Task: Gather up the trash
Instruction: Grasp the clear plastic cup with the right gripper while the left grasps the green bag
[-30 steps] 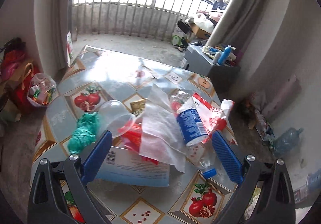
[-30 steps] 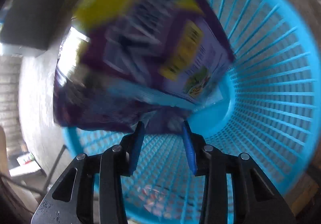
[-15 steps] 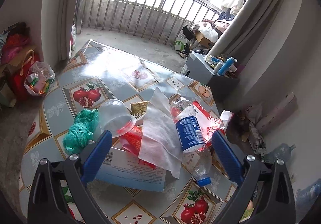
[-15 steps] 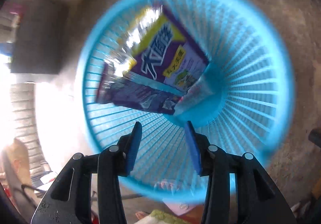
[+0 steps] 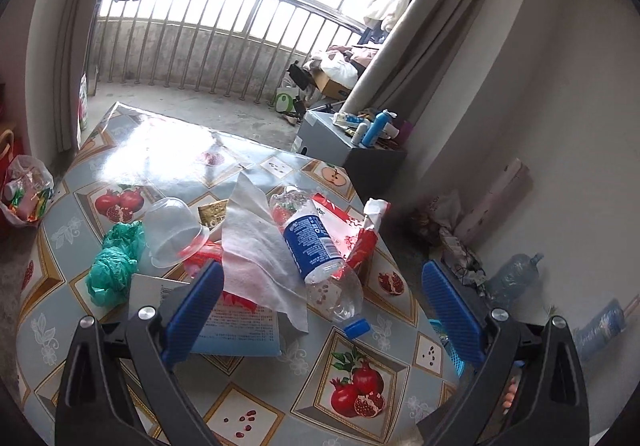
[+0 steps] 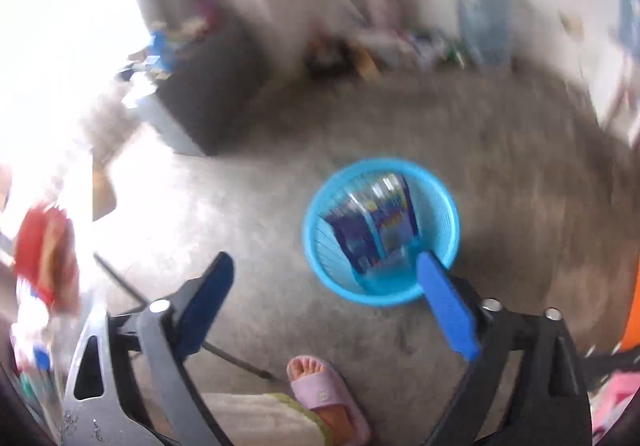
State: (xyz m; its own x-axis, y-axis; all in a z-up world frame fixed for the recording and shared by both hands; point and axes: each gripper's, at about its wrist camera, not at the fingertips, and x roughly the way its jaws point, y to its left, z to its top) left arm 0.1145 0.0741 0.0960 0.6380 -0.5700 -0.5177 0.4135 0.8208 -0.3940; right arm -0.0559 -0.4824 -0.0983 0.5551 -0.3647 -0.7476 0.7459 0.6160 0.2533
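A pile of trash lies on the fruit-patterned table: a clear bottle with a blue label, a white tissue, a clear plastic cup, a green bag, a pale blue box and a red wrapper. My left gripper hovers open just above the pile's near side, nothing between its fingers. High over the floor, my right gripper has its jaws opening wide and empty. Below it stands the blue basket with a purple snack bag inside.
A person's foot in a pink slipper stands on the concrete floor near the basket. A grey cabinet with bottles sits beyond the table. Large water jugs stand by the right wall. A bag of goods rests left of the table.
The right gripper let go of the purple snack bag, which dropped into the blue basket, then rose well above it and opened wide. The left gripper swung its view upward over the pile.
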